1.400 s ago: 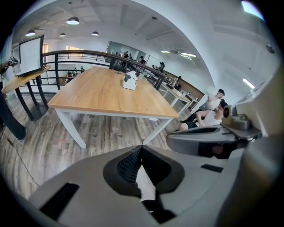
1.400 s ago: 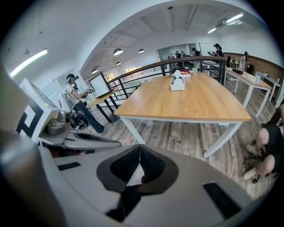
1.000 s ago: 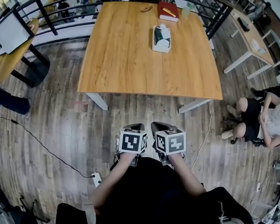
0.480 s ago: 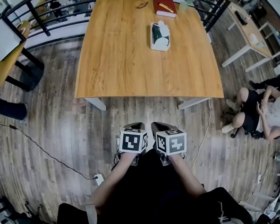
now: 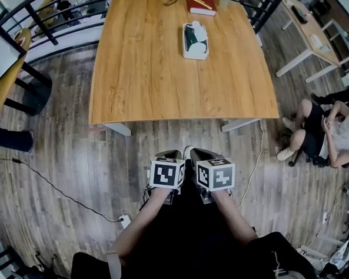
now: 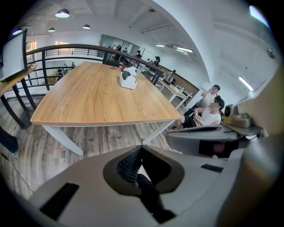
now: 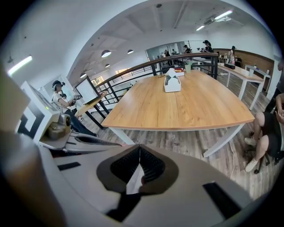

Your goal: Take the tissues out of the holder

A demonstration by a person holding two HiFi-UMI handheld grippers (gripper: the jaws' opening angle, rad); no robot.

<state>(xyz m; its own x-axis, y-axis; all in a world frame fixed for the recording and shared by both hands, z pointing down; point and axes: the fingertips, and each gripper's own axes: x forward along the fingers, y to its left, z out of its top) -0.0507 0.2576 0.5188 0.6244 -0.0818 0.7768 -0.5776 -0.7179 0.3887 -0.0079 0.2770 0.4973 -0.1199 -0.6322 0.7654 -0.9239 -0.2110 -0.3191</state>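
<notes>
Left tool (image 6: pixel 142 148) and right tool (image 7: pixel 140 147) stay shut, nearer the table (image 5: pixel 158 72).

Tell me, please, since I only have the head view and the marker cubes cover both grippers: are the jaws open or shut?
Observer: The left gripper shows, in its own view, jaws together with nothing between them.
Operator: And the other one?
Observer: The right gripper is shut and empty too, pointing toward the table.
Operator: Does a tissue stick out of the holder?
Observer: Yes. Seen from the side, a white tissue stands up above the top opening of the holder.
</notes>
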